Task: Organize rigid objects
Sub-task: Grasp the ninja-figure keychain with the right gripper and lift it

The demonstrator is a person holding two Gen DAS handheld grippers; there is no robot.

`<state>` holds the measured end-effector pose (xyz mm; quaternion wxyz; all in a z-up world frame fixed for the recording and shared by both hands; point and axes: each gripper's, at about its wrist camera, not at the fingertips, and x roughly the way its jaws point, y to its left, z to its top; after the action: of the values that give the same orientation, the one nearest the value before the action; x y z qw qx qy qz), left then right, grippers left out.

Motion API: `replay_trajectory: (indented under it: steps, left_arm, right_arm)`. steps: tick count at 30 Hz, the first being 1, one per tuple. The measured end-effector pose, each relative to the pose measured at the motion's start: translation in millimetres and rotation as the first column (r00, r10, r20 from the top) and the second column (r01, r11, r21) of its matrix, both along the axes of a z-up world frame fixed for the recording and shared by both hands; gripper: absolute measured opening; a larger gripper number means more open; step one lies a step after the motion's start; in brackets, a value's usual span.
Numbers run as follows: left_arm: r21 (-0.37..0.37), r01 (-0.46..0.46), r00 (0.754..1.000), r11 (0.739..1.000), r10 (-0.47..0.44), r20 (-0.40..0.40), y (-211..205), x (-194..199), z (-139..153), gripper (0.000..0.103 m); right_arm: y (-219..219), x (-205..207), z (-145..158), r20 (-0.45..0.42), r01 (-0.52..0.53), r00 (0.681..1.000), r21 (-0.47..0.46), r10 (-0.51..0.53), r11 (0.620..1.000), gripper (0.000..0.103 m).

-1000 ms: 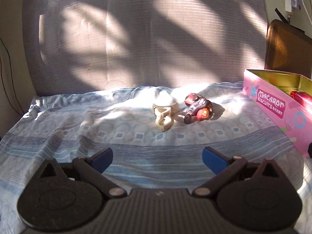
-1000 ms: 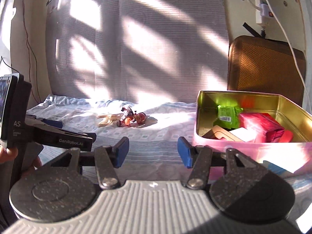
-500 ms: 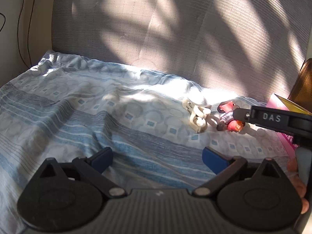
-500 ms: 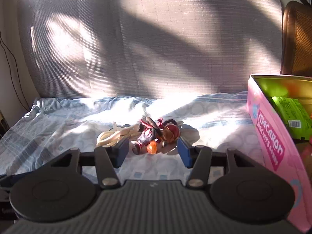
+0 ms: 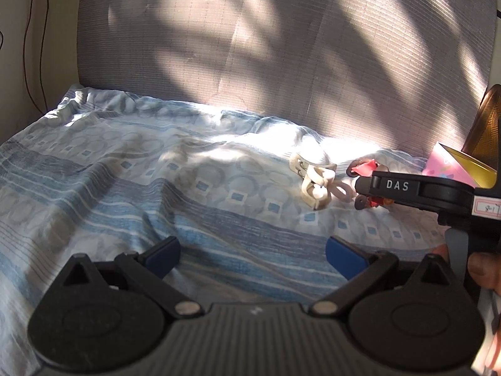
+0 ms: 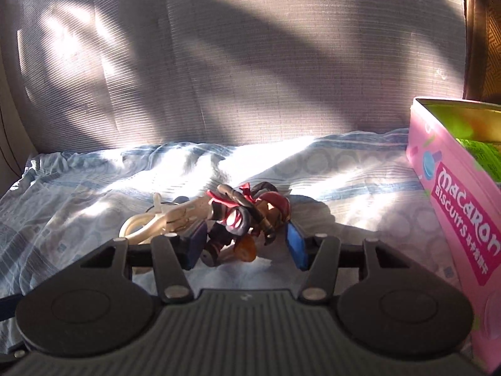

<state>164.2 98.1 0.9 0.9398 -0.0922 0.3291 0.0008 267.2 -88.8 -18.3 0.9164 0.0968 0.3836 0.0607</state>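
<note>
A small red and dark toy figure [image 6: 247, 216] lies on the blue patterned bedsheet [image 6: 78, 194]. My right gripper [image 6: 245, 246] is open, with its blue pads on either side of the figure. A cream plastic clip [image 6: 156, 222] lies just left of the figure; it also shows in the left wrist view [image 5: 314, 181]. My left gripper [image 5: 252, 255] is open and empty, low over the sheet, well short of the clip. In the left wrist view the right gripper's black body [image 5: 416, 191] hides most of the figure [image 5: 364, 167].
A pink Macaron biscuit tin [image 6: 460, 206] stands open at the right with a green packet inside. A grey woven headboard [image 6: 250, 62] rises behind the bed. A brown wooden chair back [image 6: 482, 37] stands behind the tin. The sheet is rumpled at the left.
My right gripper has moved forward to the toy figure, so its pads now flank it. My left gripper has swung left and pulled back a little, still open.
</note>
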Motion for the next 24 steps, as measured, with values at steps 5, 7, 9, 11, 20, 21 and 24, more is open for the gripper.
replay_trajectory:
  steps: [5, 7, 9, 11, 20, 21, 24]
  left_arm:
    - [-0.002, -0.007, 1.0, 1.0, 0.007, -0.007, 1, 1, -1, 0.102]
    - [0.0, -0.008, 1.0, 1.0, 0.008, -0.011, 1, 1, -1, 0.102]
    - [0.0, -0.009, 1.0, 1.0, 0.009, -0.014, 0, 1, -1, 0.103]
    - [0.001, -0.009, 1.0, 1.0, 0.009, -0.017, 0, 1, -1, 0.103]
    - [0.008, -0.009, 1.0, 1.0, 0.009, -0.022, -1, 1, -2, 0.103]
    - [0.008, -0.009, 1.0, 1.0, 0.009, -0.022, -1, 1, -2, 0.103]
    - [0.007, -0.009, 1.0, 1.0, 0.009, -0.022, -1, 1, -2, 0.103]
  right_arm:
    - [-2, -1, 0, 0.002, 0.012, 1.0, 0.015, -0.012, 1.0, 0.052]
    - [-2, -2, 1, 0.0, 0.011, 1.0, 0.015, -0.011, 1.0, 0.052]
    - [-1, -2, 1, 0.0, 0.007, 1.0, 0.005, -0.007, 1.0, 0.052]
    - [0, -2, 1, -0.001, 0.005, 1.0, -0.005, -0.005, 1.0, 0.053]
    - [9, -1, 3, 0.015, -0.017, 1.0, -0.093, 0.019, 0.996, 0.054]
    - [9, -1, 3, 0.016, -0.02, 1.0, -0.103, 0.021, 0.995, 0.054]
    - [11, 0, 2, 0.013, -0.021, 1.0, -0.12, 0.022, 0.993, 0.054]
